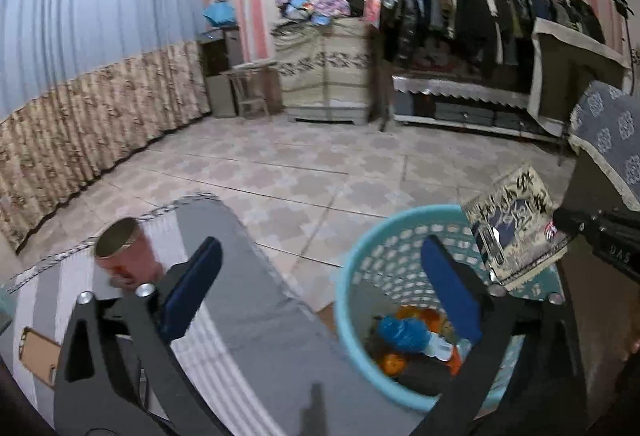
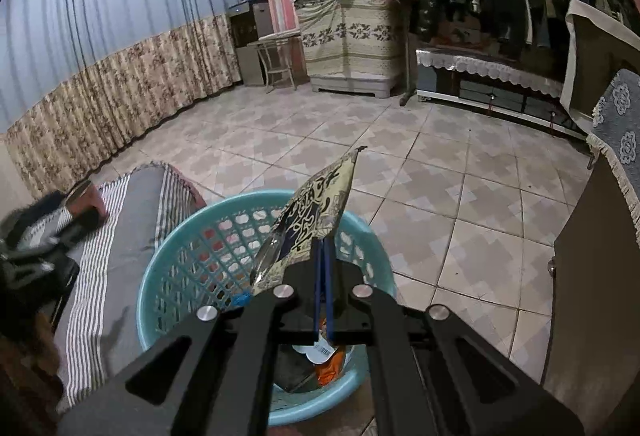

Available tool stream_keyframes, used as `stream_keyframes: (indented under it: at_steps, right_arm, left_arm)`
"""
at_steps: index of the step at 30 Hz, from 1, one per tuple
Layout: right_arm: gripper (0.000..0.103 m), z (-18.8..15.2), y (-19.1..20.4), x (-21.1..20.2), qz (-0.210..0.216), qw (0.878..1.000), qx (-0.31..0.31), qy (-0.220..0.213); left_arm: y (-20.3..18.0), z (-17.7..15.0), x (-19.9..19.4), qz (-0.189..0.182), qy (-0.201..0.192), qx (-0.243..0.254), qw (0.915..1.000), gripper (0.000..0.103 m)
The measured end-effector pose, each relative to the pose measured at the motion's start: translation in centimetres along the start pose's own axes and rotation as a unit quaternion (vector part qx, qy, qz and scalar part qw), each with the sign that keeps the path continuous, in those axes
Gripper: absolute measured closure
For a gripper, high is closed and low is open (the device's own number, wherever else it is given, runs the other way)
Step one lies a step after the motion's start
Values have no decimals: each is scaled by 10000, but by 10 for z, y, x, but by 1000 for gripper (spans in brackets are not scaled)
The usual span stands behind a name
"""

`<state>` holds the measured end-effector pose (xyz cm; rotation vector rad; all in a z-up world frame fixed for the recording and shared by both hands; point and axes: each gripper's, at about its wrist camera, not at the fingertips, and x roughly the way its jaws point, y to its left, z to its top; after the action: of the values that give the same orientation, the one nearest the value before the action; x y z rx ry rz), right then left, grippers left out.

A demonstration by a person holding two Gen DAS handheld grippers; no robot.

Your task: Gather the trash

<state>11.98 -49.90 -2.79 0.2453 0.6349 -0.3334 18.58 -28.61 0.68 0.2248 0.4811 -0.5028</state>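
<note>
A light blue plastic basket point(image 1: 352, 260) point(image 2: 160, 276) stands on the tiled floor with orange and blue trash point(image 1: 400, 332) in it. My left gripper point(image 1: 324, 288) is open, its left finger over the striped cover and its right finger over the basket, with nothing between them. A red open-topped can point(image 1: 126, 252) point(image 2: 88, 199) lies on the striped cover to its left. My right gripper point(image 2: 323, 252) is shut on a patterned snack packet point(image 2: 316, 207) point(image 1: 514, 224), held just above the basket's far rim.
A grey-and-white striped cover point(image 1: 248, 316) lies on a surface left of the basket, with a phone case point(image 1: 38, 356) on it. A dark cabinet point(image 2: 592, 296) with a blue lace-edged cloth stands to the right. Tiled floor point(image 2: 440, 175) stretches toward curtains, a covered chest and a clothes rack.
</note>
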Motion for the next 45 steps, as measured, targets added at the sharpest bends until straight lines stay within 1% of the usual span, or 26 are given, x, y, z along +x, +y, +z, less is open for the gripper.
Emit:
stream_keyframes:
  at_steps: [4,6,8,9,10,11,12,13,14,15,18,20,23,25,27,28,32,34,36,40,43,45]
  right_arm:
    - [101,-1,12,6,77,9998,-132,89]
    - [98,-1,21,11,127,9997,-172,117]
    - [97,-2,25,15,180,9996,-140,143]
    - [91,-2,26,18,242,9995,-83,176]
    - [82,-3,27,22,334,9992,13,215]
    - [57,-3,28,23,380,9990,58,217]
    - [43,-4,30,25,375,9991,82,178]
    - [41,-5,31,25,332,9993,72,156]
    - [37,-6,33,25,281,9995,48,161]
    - [29,-6,34,24,280,9995,62,152]
    - [16,-7,37,17,299,9995,54,0]
    - [9,-8,45,11,207,9997,-79,-115]
    - [7,-11,57,2,198,9995,-187,-167]
    - [4,-17,69,-9,223,9992,-244,-226]
    - [4,-21,79,-21,193,9987,-364,-296]
    - [4,-26,89,-31,214,9978,-491,-390]
    - [4,-31,119,-64,485,9941,-678,-700]
    - [4,-42,132,-80,649,9929,-626,-780]
    - [4,-55,142,-91,685,9927,-626,-771]
    - [4,-85,168,-115,742,9904,-867,-780]
    - [4,-100,177,-131,812,9897,-866,-806]
    - [4,-107,179,-140,818,9894,-850,-845]
  left_arm:
    - [18,-6,-19,273,-106,-1,9996,6]
    - [25,-8,-25,312,-97,-58,9994,6]
    - [28,-11,-30,366,-97,-98,9992,6]
    - [31,-13,-35,438,-114,-97,9989,5]
    - [34,-14,-37,500,-123,-99,9986,5]
    - [38,-16,-41,554,-123,-120,9983,5]
    - [40,-16,-42,571,-108,-140,9982,5]
    - [45,-17,-45,598,-89,-172,9980,5]
    - [48,-18,-48,627,-87,-194,9978,5]
    - [54,-19,-52,677,-94,-242,9974,5]
    - [68,-22,-64,713,-93,-409,9966,5]
    - [76,-28,-74,768,-119,-482,9958,5]
    - [87,-35,-90,919,-172,-536,9942,5]
    - [95,-41,-101,943,-156,-639,9934,5]
    - [101,-50,-115,942,-157,-763,9925,5]
    - [104,-55,-121,980,-165,-779,9920,5]
    - [108,-69,-143,1224,-209,-743,9895,5]
    - [108,-76,-157,1252,-246,-757,9889,5]
    - [106,-82,-171,1291,-301,-768,9882,5]
    - [110,-96,-193,1319,-361,-791,9874,5]
    - [115,-110,-208,1300,-347,-952,9863,5]
    - [119,-117,-215,1364,-314,-1008,9850,5]
